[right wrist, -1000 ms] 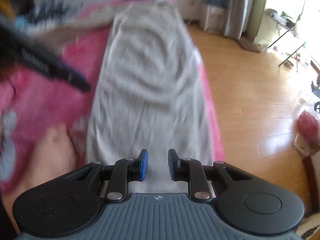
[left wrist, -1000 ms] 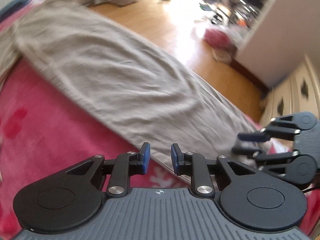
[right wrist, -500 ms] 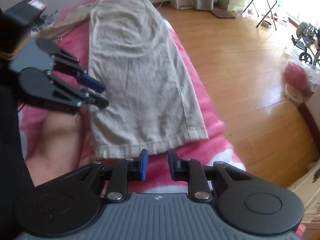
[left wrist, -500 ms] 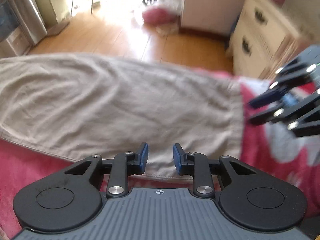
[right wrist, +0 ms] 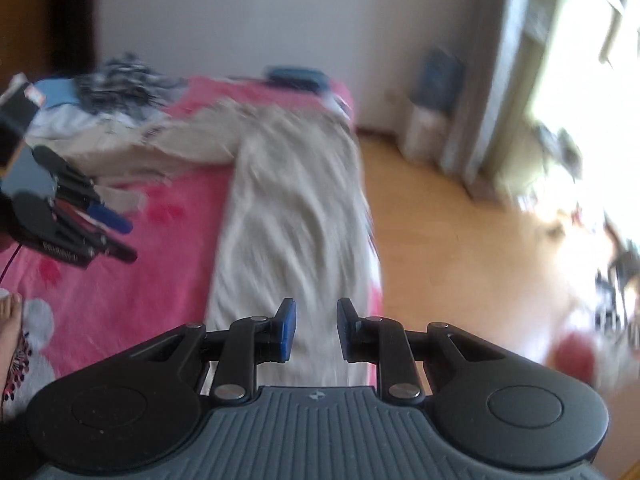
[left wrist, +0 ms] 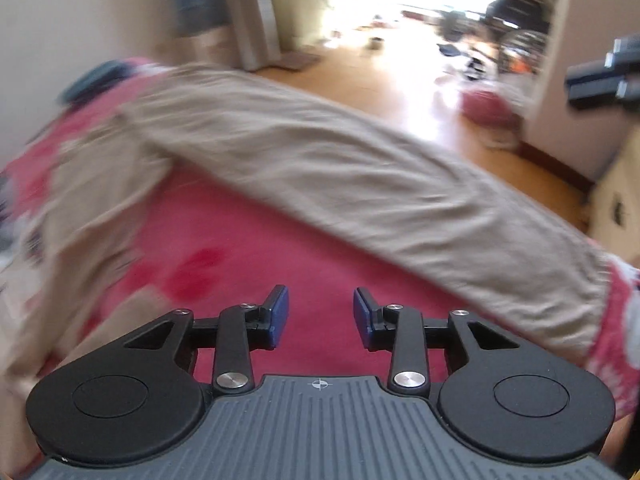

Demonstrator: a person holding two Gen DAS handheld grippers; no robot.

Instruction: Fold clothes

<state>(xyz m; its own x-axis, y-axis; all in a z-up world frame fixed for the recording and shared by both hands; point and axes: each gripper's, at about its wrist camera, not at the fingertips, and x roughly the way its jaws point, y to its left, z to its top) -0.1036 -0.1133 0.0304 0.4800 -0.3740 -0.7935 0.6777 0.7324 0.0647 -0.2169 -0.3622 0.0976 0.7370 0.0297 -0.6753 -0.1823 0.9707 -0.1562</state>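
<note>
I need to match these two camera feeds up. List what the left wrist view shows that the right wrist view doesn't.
Only the left wrist view: the trouser hem, a cream drawer unit, and the left hand-held gripper up close, jaws opening with nothing between them.

Only the right wrist view: a clothes pile, a bare foot, and the right hand-held gripper up close, open and holding nothing.

Both: the beige trousers on the pink blanket, and the wooden floor.

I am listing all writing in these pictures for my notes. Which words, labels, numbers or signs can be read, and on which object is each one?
No text can be read.
Left gripper: pale lettering on its black side, too blurred to read.
Red-and-white label above it: blurred, unreadable.
</note>
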